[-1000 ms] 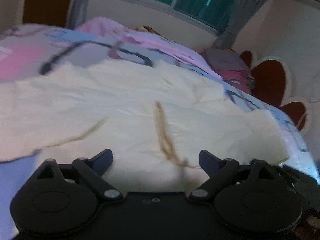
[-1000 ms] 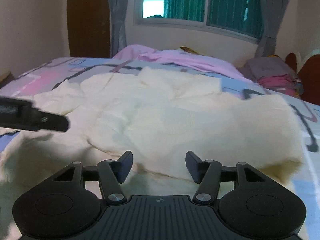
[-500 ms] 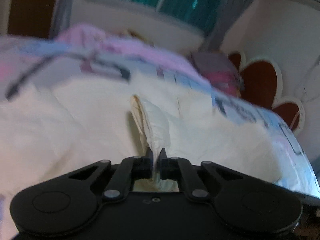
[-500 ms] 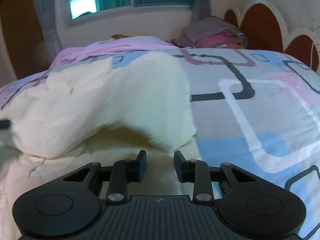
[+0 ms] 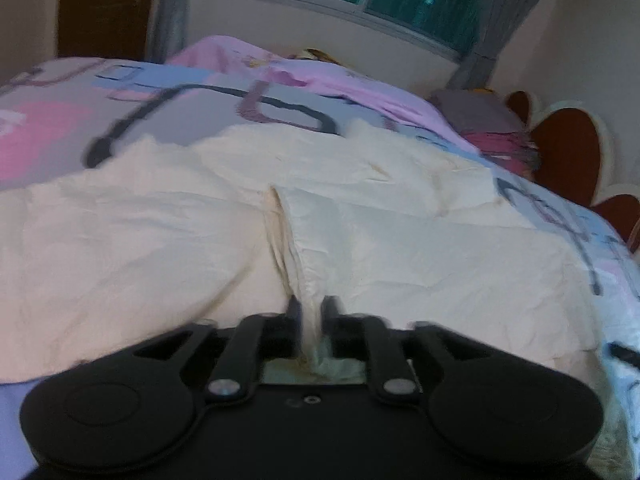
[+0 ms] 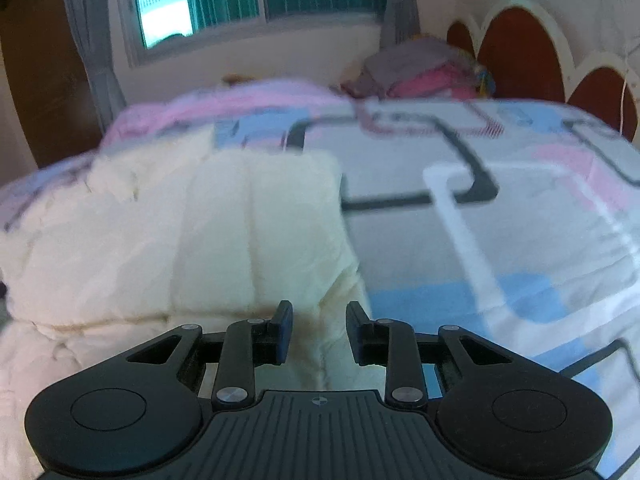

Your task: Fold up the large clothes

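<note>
A large cream padded garment (image 5: 400,248) lies spread over the bed. My left gripper (image 5: 311,312) has an upright ridge of that garment between its fingers; its jaws are opening, but the fold still fills the narrow gap. In the right wrist view the garment (image 6: 220,232) lies doubled over, with its right edge beside bare sheet. My right gripper (image 6: 318,320) is at that near right edge, and bunched cream fabric fills the space between its fingers. Neither gripper shows in the other's view.
The patterned bedsheet (image 6: 520,220) is uncovered to the right of the garment. A pink cloth (image 5: 320,76) lies at the far side under the window. A pile of grey and pink clothes (image 6: 420,68) sits by the scalloped headboard (image 6: 516,52).
The left gripper closed on a ridge of the cream garment, then its fingers parted slightly. The right gripper narrowed onto the garment's edge and swung right, and bare sheet now fills its right side.
</note>
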### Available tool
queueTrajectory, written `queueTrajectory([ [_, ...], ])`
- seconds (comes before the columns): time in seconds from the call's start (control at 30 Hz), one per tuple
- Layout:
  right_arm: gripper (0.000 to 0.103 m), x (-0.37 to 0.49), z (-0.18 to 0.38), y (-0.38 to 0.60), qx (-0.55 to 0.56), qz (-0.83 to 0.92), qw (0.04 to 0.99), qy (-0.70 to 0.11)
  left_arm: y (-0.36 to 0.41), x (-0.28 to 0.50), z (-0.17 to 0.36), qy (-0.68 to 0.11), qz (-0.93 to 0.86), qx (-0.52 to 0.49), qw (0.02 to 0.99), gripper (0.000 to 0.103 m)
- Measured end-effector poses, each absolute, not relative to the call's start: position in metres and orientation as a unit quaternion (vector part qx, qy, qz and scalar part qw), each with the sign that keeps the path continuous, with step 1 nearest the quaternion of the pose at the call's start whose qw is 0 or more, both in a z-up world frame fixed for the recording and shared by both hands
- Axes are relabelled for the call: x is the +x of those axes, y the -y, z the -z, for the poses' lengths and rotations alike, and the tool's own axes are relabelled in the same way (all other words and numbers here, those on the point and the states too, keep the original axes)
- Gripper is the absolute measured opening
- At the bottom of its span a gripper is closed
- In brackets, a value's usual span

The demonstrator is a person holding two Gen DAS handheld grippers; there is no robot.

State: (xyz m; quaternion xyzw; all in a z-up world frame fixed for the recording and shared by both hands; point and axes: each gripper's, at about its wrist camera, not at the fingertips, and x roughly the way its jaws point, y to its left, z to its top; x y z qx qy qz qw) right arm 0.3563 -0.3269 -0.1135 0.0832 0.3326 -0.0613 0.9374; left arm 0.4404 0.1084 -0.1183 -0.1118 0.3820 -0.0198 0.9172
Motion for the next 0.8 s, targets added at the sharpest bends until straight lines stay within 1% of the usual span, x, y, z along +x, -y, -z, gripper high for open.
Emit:
queueTrajectory([
  [0.03,0.029,0.356,0.107,0.330,0.085,0.062,0.940,-0.323,-0.110,0.437,0.112,-0.368,-0.001,-0.103,0.924,0.046],
  [0.07,0.029,0.360,0.102,0.333,0.086,0.062,0.943,-0.315,-0.112,0.432,0.104,-0.343,-0.008,-0.100,0.934,0.049],
  [0.13,0.029,0.376,0.094,0.335,0.081,0.059,0.945,-0.310,-0.110,0.435,0.093,-0.327,0.006,-0.103,0.939,0.048],
  [0.17,0.029,0.388,0.093,0.336,0.080,0.060,0.945,-0.311,-0.105,0.440,0.091,-0.326,0.015,-0.097,0.940,0.046],
  [0.23,0.029,0.415,0.092,0.334,0.083,0.049,0.947,-0.308,-0.085,0.456,0.087,-0.324,0.038,-0.073,0.943,0.046],
  [0.4,0.029,0.476,0.104,0.328,0.080,0.035,0.943,-0.321,-0.046,0.496,0.103,-0.345,0.061,-0.037,0.936,0.046],
  [0.47,0.029,0.491,0.110,0.330,0.082,0.030,0.942,-0.324,-0.044,0.506,0.111,-0.350,0.057,-0.029,0.934,0.046],
  [0.57,0.019,0.515,0.125,0.337,0.070,0.033,0.935,-0.346,-0.050,0.517,0.125,-0.360,0.049,-0.020,0.931,0.046],
  [0.67,0.018,0.534,0.153,0.348,0.061,0.034,0.917,-0.393,-0.056,0.521,0.139,-0.368,0.046,-0.002,0.928,0.048],
  [0.8,0.018,0.530,0.160,0.350,0.040,0.026,0.923,-0.383,-0.061,0.521,0.147,-0.372,0.050,-0.004,0.927,0.048],
])
